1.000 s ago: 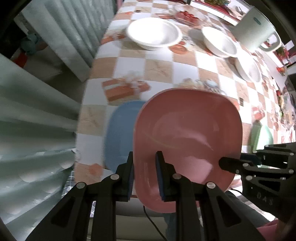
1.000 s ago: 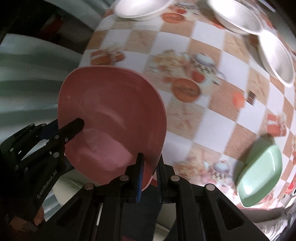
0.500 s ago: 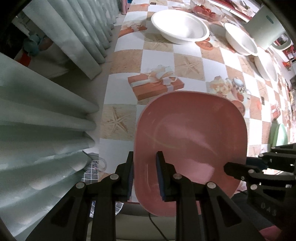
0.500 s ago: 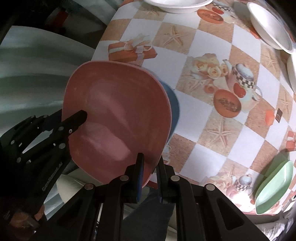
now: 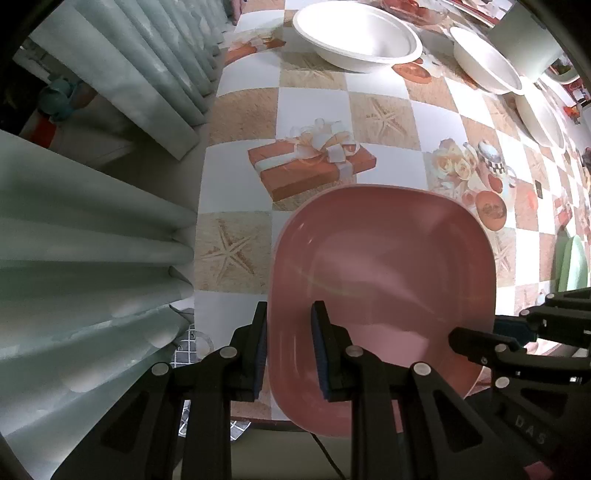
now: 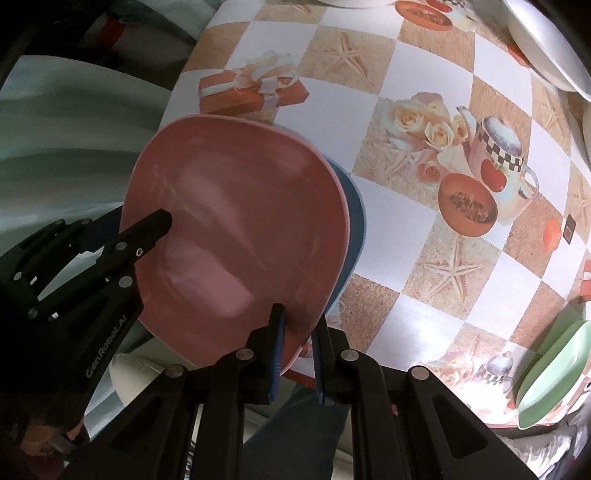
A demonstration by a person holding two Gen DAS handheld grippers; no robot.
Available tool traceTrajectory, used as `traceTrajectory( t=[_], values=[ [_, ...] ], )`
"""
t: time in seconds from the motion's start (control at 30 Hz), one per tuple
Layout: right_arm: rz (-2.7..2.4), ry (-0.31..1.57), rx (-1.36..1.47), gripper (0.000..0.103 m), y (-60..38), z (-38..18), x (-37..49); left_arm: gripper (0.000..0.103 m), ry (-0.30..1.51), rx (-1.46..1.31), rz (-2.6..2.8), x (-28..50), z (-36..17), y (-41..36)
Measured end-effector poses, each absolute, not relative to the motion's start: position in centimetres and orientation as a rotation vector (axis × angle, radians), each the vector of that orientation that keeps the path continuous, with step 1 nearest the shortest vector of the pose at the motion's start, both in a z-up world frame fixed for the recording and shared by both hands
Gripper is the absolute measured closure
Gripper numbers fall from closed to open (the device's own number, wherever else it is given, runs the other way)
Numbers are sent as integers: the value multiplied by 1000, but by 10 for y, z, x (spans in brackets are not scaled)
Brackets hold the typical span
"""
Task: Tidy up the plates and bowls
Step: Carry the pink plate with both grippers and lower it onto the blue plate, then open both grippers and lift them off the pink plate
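A pink rounded-square plate is held by both grippers over the near left corner of the table. My left gripper is shut on its left rim. My right gripper is shut on its near right rim, and shows in the left wrist view too. The pink plate sits over a blue plate, whose edge peeks out on the right. Whether the two touch I cannot tell. A green plate lies at the near right edge. Three white bowls stand at the far side.
The table has a checkered cloth with printed gifts and teapots. Pale green curtains hang close on the left. A pale green pot stands at the far right behind the bowls. The table's near edge runs just under the plates.
Both grippers carried the pink plate left and nearer, then lowered it over the blue plate, which is now almost fully covered. Both grips stay shut.
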State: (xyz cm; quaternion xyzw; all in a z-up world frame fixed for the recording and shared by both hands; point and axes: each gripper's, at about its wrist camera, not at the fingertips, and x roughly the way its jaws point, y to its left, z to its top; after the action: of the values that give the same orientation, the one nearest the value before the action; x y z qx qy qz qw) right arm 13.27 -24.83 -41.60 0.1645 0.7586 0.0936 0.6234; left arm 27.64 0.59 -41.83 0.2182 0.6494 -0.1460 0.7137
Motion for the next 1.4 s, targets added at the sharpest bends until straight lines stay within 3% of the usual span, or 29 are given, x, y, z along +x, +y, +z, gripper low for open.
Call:
traceTrajectory(
  t=[0.2,0.27,0.33,0.4,0.47,0.5,0.57,0.63,1.03,1.4],
  values=[
    [229,1739,400,87,-246,-434,138,76,1424,506,-304,273,-426,5],
    [232,1740,393,87,-248,-437,134,66,1416,525,-310,269,-426,3],
    [229,1741,390,85,-249,-441,137,36,1400,531,-313,265,-424,2],
    [223,1730,413,52,-254,-439,134,25,1367,536,-306,261,-418,0],
    [201,1714,430,36,-261,-441,137,20,1380,537,-288,261,-418,1],
    [198,1713,444,23,-263,-442,137,19,1411,522,-283,263,-419,2],
    [189,1713,471,10,-267,-446,139,18,1453,487,-274,265,-421,6],
    [179,1706,465,10,-270,-447,140,12,1451,477,-260,263,-419,7],
    [177,1756,460,10,-296,-451,87,12,1538,452,-312,234,-395,-14],
    [62,1681,615,10,-354,-438,56,12,1536,509,-435,218,-364,-61]
  ],
)
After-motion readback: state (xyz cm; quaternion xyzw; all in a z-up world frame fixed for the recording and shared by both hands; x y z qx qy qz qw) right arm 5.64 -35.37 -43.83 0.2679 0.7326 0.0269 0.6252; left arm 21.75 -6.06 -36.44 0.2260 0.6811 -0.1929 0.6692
